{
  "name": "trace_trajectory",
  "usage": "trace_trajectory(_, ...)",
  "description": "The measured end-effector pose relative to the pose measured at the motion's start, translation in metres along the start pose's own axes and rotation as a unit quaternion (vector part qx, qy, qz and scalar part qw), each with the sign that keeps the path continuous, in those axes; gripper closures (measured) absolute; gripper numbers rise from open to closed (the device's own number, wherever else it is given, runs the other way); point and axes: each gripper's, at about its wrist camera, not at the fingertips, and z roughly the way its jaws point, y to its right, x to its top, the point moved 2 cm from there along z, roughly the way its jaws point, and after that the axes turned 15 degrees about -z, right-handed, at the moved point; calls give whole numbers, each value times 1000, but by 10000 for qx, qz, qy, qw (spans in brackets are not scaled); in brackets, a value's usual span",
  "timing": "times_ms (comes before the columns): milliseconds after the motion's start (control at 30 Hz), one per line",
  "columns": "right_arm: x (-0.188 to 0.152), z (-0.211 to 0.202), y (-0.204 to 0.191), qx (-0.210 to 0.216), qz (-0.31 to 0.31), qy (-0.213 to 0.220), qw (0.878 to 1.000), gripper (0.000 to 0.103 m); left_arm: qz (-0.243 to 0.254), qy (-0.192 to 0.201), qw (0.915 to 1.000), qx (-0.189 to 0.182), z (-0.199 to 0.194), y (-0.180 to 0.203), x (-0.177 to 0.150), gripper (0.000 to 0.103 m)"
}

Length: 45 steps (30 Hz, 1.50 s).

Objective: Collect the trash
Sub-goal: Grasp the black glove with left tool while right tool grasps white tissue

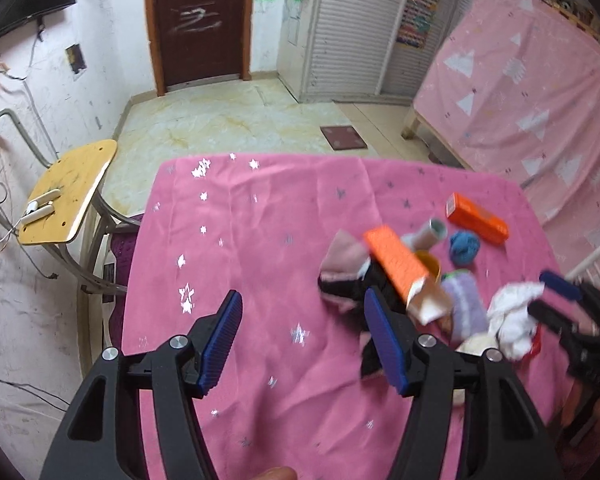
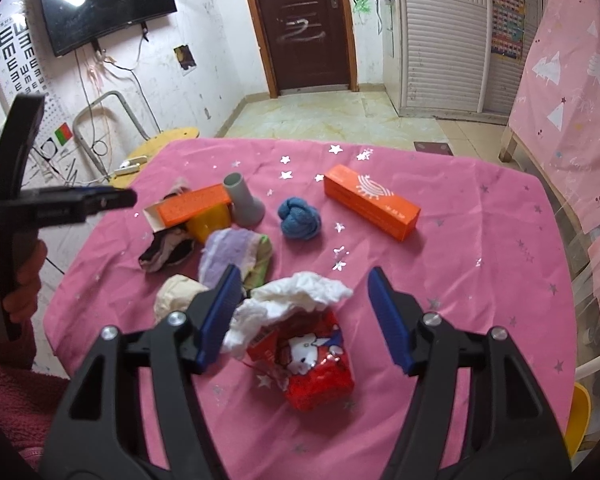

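A pile of items lies on the pink star tablecloth (image 2: 480, 280). A crumpled white tissue (image 2: 300, 296) rests on a red cartoon wrapper (image 2: 316, 364), between the fingers of my open right gripper (image 2: 304, 312). Behind are a purple-green cloth (image 2: 232, 256), a cream ball (image 2: 178, 298), a blue yarn ball (image 2: 300, 218), a grey tube (image 2: 244, 200), a yellow cup (image 2: 210, 222), an opened orange box (image 2: 192, 206), a closed orange box (image 2: 372, 202) and dark socks (image 2: 166, 252). My left gripper (image 1: 304, 340) is open and empty above the cloth, left of the pile; the opened orange box (image 1: 396, 264) is by its right finger.
A yellow wooden chair (image 1: 68, 192) stands left of the table with a white power strip (image 1: 40, 208) on it. A pink-covered bed (image 1: 520, 92) is to the right. A brown door (image 2: 304, 24), a wall TV (image 2: 104, 0) and tiled floor (image 1: 228, 120) lie beyond.
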Motion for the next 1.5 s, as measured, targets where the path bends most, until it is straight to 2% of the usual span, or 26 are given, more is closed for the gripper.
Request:
trace_trajectory(267,1,14,-1,107,41,-127,9999,40,480,-350,9980,-235,20,24,-19,47)
trace_trajectory(500,-1,16,3,117,59,-139,9998,40,510,-453,9969,-394,34,44,-18,47)
trace_trajectory(700,-3,21,2,197,13,-187,9996,40,626,-460,9965,-323,43,54,-20,47)
trace_trajectory(767,-3,23,1,218,-8,-205,9996,40,652,-400,9966,-309,43,55,-21,51)
trace_trajectory(833,-2,26,-1,245,-23,-223,9994,40,636,-413,9966,-309,43,55,-22,60)
trace_trajectory(967,-2,31,-6,255,-82,-264,9993,40,612,-417,9967,-319,40,49,-23,68)
trace_trajectory(1233,0,37,-15,153,-224,-319,9991,40,572,-123,9982,-108,16,33,-23,69)
trace_trajectory(1267,0,38,-15,147,-217,-321,9991,42,554,-64,9984,-66,12,30,-22,69)
trace_trajectory(1300,1,39,-16,147,-210,-319,9992,48,533,-23,9986,-40,8,26,-20,69)
trace_trajectory(1433,3,41,-17,163,-209,-300,9992,63,441,114,9990,30,-6,14,-14,69)
trace_trajectory(1500,4,41,-18,121,-250,-296,9992,68,443,182,9988,58,-13,11,-13,69)
